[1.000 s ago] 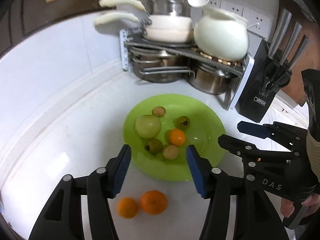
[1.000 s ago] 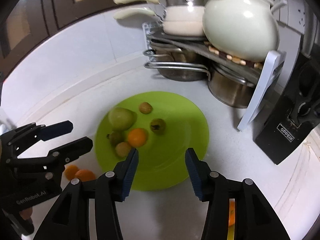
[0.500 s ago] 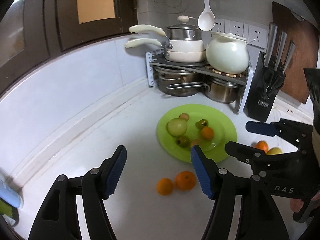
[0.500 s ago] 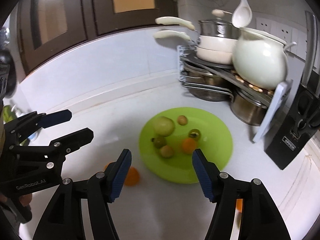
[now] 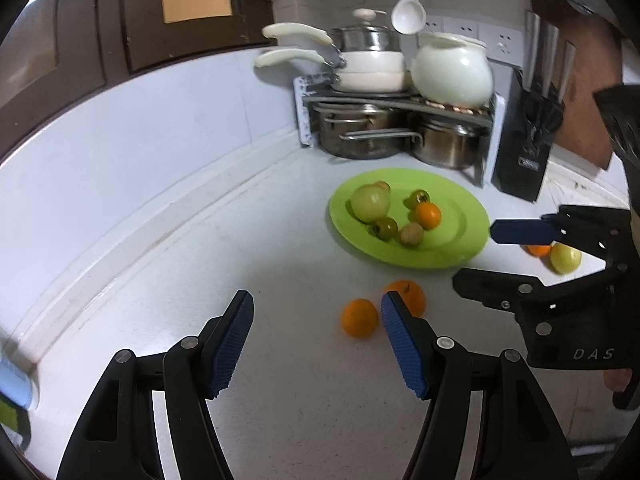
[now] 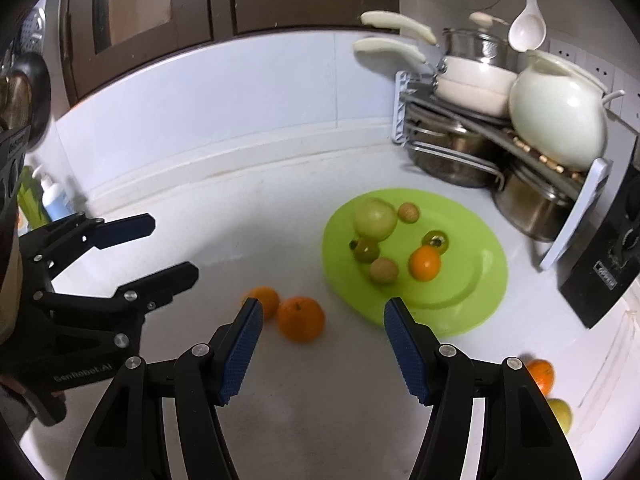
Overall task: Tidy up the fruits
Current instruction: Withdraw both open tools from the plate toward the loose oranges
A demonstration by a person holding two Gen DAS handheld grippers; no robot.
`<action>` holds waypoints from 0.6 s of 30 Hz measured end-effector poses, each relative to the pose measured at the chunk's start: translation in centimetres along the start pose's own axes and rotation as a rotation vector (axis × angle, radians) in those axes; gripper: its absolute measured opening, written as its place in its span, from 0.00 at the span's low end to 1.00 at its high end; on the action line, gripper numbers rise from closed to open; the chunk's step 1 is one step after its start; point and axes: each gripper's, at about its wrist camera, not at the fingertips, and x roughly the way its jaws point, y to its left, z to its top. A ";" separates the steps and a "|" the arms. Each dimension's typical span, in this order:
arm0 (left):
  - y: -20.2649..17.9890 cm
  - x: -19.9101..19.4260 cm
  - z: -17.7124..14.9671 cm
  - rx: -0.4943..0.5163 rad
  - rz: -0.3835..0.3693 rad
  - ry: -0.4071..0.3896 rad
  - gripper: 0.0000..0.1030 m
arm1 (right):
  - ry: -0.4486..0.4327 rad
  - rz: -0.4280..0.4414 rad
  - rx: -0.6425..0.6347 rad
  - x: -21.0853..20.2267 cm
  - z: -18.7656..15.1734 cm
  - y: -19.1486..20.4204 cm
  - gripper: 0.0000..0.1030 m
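Observation:
A green plate (image 5: 460,240) (image 6: 476,280) on the white counter holds several fruits: a pale green apple (image 5: 370,202) (image 6: 375,218), an orange (image 5: 428,216) (image 6: 425,263) and small brownish and green fruits. Two oranges (image 5: 359,317) (image 5: 410,294) lie on the counter in front of the plate; they also show in the right wrist view (image 6: 301,318) (image 6: 266,298). Another orange (image 6: 540,374) and a yellow fruit (image 5: 565,258) (image 6: 560,414) lie right of the plate. My left gripper (image 5: 316,336) (image 6: 160,248) is open and empty. My right gripper (image 6: 322,344) (image 5: 480,254) is open and empty.
A metal rack (image 5: 400,104) with steel pots, white pans and a white kettle (image 5: 452,72) stands behind the plate. A black knife block (image 5: 528,152) stands at the right. A blue soap bottle (image 6: 54,200) stands at the far left by the wall.
Both grippers have pulled back and up from the plate. The plate looks smaller, and the loose oranges and the fruits right of the plate have come into view.

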 end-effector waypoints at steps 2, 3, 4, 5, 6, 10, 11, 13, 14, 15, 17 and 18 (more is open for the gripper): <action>0.0 0.5 -0.6 0.016 -0.022 0.004 0.64 | 0.017 0.004 0.000 0.7 -0.3 0.1 0.62; 0.0 0.8 -0.8 0.025 -0.031 0.007 0.63 | 0.027 0.005 0.001 1.0 -0.5 0.2 0.62; 0.0 1.1 -1.1 0.037 -0.042 0.010 0.62 | 0.037 0.007 0.002 1.3 -0.6 0.2 0.62; -0.1 1.3 -1.3 0.047 -0.050 0.009 0.61 | 0.043 0.009 0.001 1.6 -0.7 0.3 0.62; -0.1 1.5 -1.5 0.058 -0.056 0.009 0.61 | 0.047 0.008 -0.002 1.8 -0.8 0.3 0.62; -0.5 2.8 -2.1 0.095 -0.085 0.021 0.57 | 0.070 0.000 -0.025 2.7 -1.4 0.8 0.62; -0.6 3.1 -2.1 0.102 -0.093 0.023 0.56 | 0.076 0.001 -0.031 2.9 -1.5 0.9 0.62; -0.9 3.7 -2.3 0.114 -0.107 0.031 0.54 | 0.087 0.003 -0.037 3.4 -1.6 0.9 0.62; -1.0 4.1 -2.3 0.117 -0.117 0.035 0.53 | 0.092 0.004 -0.038 3.6 -1.6 0.9 0.62; -1.1 4.3 -2.4 0.119 -0.124 0.039 0.51 | 0.099 0.009 -0.038 3.8 -1.7 0.9 0.62; -1.2 5.0 -2.4 0.122 -0.141 0.049 0.50 | 0.107 0.009 -0.035 4.1 -1.7 0.8 0.62; -1.3 5.3 -2.4 0.123 -0.148 0.053 0.49 | 0.111 0.010 -0.033 4.2 -1.7 0.7 0.62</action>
